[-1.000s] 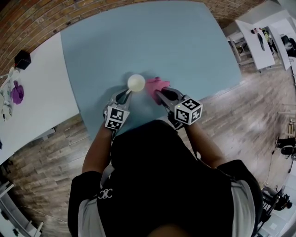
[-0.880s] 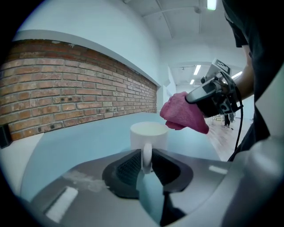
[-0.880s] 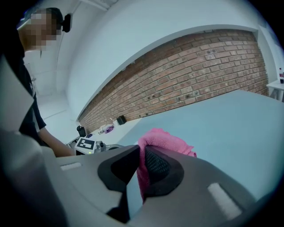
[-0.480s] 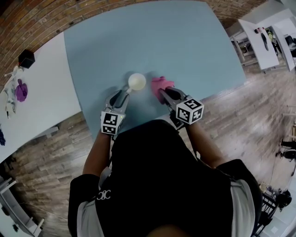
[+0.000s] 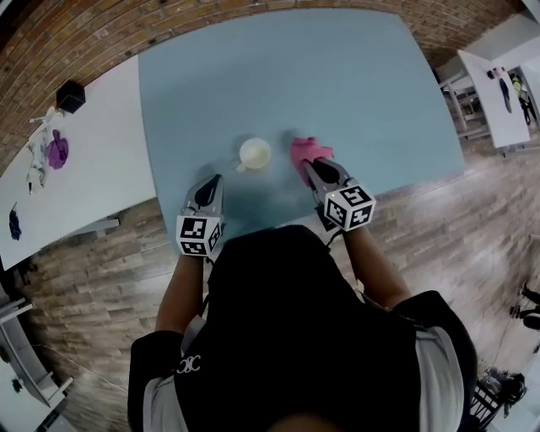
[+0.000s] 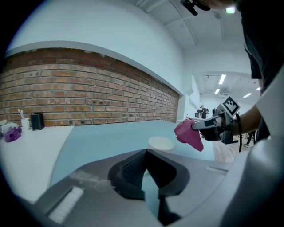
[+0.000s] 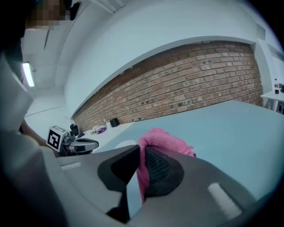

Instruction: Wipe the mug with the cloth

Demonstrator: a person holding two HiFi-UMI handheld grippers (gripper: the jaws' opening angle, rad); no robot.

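Observation:
A cream mug stands upright on the blue table, its small handle to the left. My left gripper sits back from the mug near the table's front edge. Its jaws have just been closing and are now shut, with nothing between them. In the left gripper view the mug's rim shows beyond the left gripper. To the mug's right, my right gripper is shut on a pink cloth. The cloth bunches out past the right gripper, slightly above the table.
A white table adjoins the blue one on the left, carrying a purple object and a black box. A brick wall runs along the far side. Wooden floor lies past the near edge.
My left gripper, earlier at the mug's handle, has drawn back toward the table's near edge and is apart from the mug. The right gripper still holds the cloth beside the mug.

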